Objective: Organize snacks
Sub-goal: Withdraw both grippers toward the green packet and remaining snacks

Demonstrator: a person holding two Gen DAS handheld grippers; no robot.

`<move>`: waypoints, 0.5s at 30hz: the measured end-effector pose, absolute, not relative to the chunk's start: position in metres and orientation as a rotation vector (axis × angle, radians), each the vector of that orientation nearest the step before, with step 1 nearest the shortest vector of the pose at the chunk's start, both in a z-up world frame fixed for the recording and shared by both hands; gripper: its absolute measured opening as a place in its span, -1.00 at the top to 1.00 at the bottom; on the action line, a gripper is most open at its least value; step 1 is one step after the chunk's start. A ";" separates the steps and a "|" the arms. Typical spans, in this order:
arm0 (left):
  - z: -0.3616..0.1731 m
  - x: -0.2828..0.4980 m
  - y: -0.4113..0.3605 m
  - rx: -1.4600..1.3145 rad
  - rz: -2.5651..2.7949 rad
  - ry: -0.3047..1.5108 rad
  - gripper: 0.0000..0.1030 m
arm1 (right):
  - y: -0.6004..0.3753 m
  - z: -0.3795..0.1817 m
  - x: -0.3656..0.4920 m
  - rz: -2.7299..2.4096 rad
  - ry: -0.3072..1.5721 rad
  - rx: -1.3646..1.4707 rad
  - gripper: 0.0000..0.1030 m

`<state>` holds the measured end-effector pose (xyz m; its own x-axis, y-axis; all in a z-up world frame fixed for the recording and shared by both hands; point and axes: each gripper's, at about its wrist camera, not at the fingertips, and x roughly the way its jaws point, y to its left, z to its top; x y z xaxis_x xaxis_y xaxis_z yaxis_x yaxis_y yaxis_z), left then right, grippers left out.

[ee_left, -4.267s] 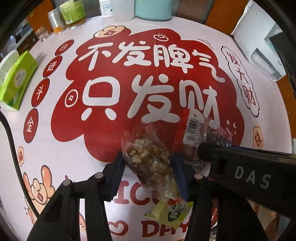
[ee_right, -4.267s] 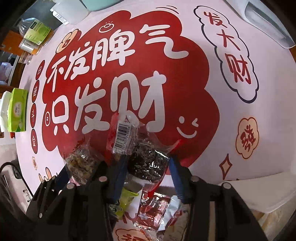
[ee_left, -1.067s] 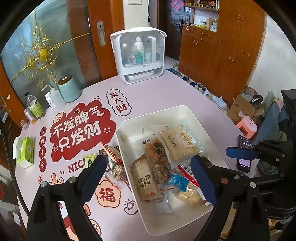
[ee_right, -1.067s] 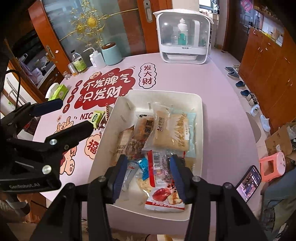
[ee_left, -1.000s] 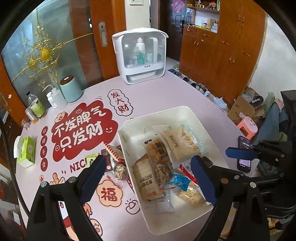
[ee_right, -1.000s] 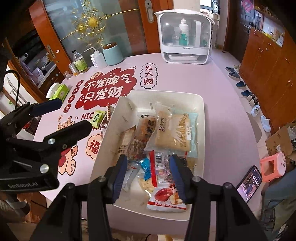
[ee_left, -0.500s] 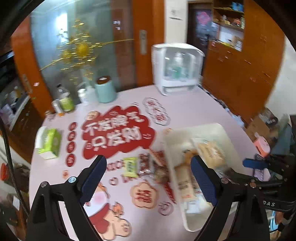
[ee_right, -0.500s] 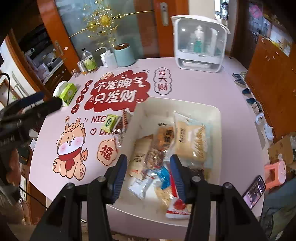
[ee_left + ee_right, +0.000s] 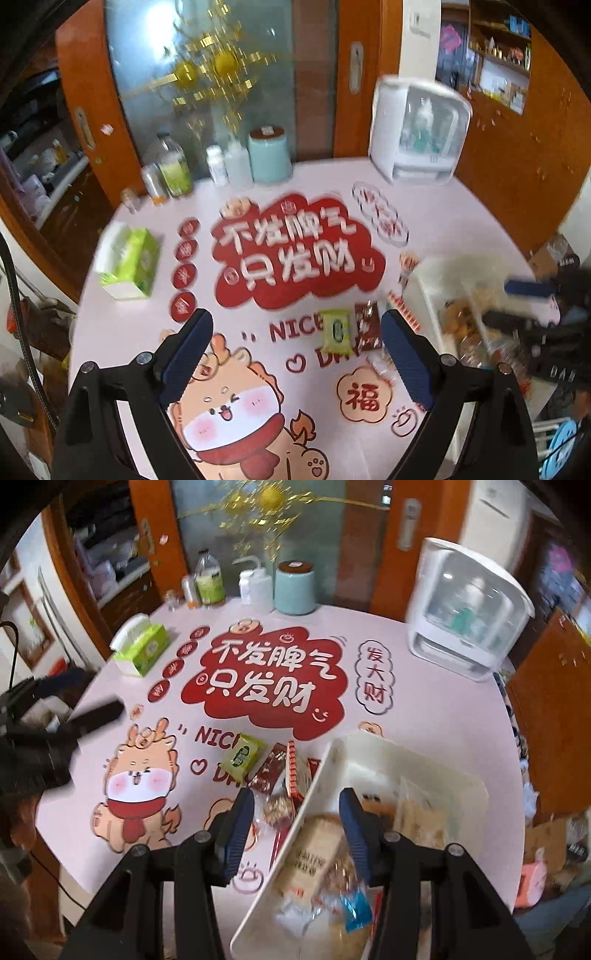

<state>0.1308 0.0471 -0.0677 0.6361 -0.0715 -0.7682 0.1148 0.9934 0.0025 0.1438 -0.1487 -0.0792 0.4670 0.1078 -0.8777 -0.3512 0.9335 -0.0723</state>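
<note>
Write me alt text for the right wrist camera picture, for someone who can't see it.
An open, empty gripper hangs over a pink printed table, above the edge of a white bin filled with snack packets. A few packets lie loose on the table left of the bin, among them a green one and a dark red one; a tissue box sits farther back.

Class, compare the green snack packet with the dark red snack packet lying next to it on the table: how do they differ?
The green packet is light green with a dark oval label; the red packet is dark red-brown. The green packet is plumper and broader; the red packet is narrower and flatter. The green packet lies farther from the bin; the red packet lies nearer it. Both lie outside the bin, untouched.
</note>
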 end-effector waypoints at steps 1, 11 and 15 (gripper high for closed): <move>-0.083 0.137 0.046 0.058 -0.110 0.902 -0.78 | -0.140 -0.087 0.153 0.286 1.066 -0.278 0.06; -0.185 0.182 0.034 0.023 -0.168 1.046 -0.78 | -0.100 -0.182 0.223 0.265 1.284 -0.366 0.40; -0.206 0.196 0.036 0.003 -0.182 1.085 -0.78 | -0.096 -0.210 0.239 0.237 1.328 -0.417 0.59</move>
